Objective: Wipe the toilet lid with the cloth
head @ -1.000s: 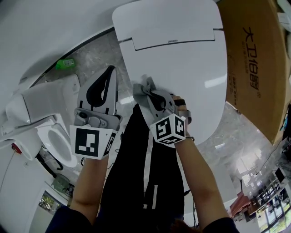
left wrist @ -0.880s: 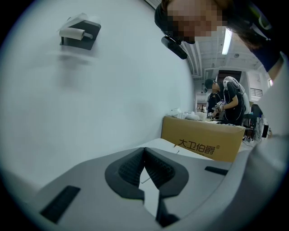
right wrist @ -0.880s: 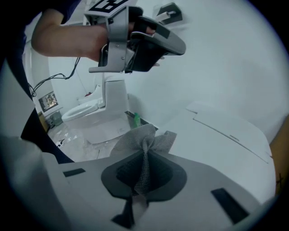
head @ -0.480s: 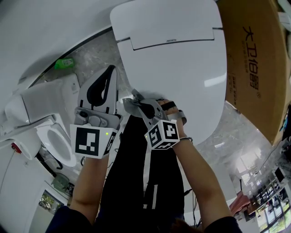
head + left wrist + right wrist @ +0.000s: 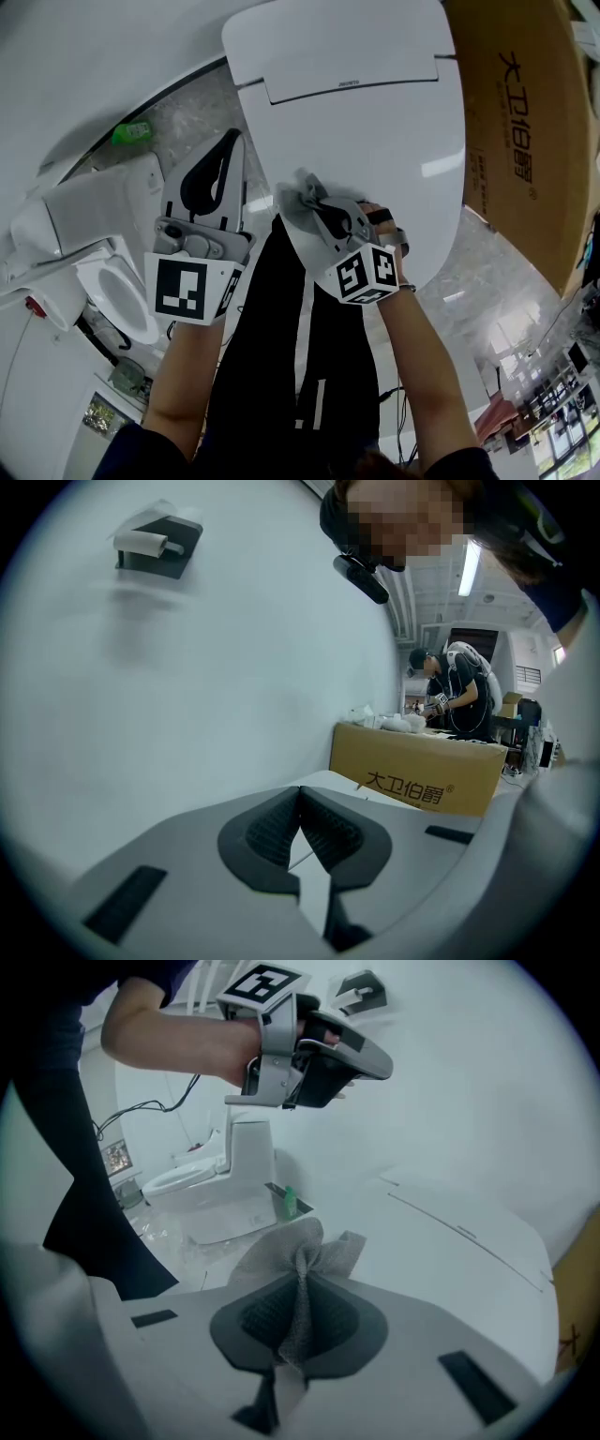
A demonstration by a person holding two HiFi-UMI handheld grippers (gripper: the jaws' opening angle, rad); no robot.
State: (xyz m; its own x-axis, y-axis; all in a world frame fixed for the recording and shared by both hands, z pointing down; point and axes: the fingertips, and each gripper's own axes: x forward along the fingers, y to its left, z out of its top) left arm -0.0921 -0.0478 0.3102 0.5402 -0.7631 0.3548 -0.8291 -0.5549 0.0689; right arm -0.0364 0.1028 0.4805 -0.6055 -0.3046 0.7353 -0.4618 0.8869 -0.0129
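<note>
The white toilet lid point(image 5: 375, 131) is shut and fills the upper middle of the head view. A grey cloth point(image 5: 302, 194) lies bunched against the lid's near left part, with my right gripper point(image 5: 311, 204) shut on it. In the right gripper view the cloth point(image 5: 302, 1258) is pinched between the dark pads and fans out over the lid point(image 5: 450, 1251). My left gripper point(image 5: 230, 142) hovers beside the lid's left edge, above the floor. Its jaws are shut on nothing in the left gripper view, where the left gripper point(image 5: 300, 803) faces a white wall.
A large cardboard box point(image 5: 520, 122) stands right of the toilet. A second white toilet point(image 5: 112, 281) sits at the left, with a green bottle point(image 5: 133, 132) on the marbled floor behind it. The person's dark-clothed legs are under the grippers.
My right gripper slid the cloth left toward the lid's near edge, then back right and slightly up. The left gripper barely moved.
</note>
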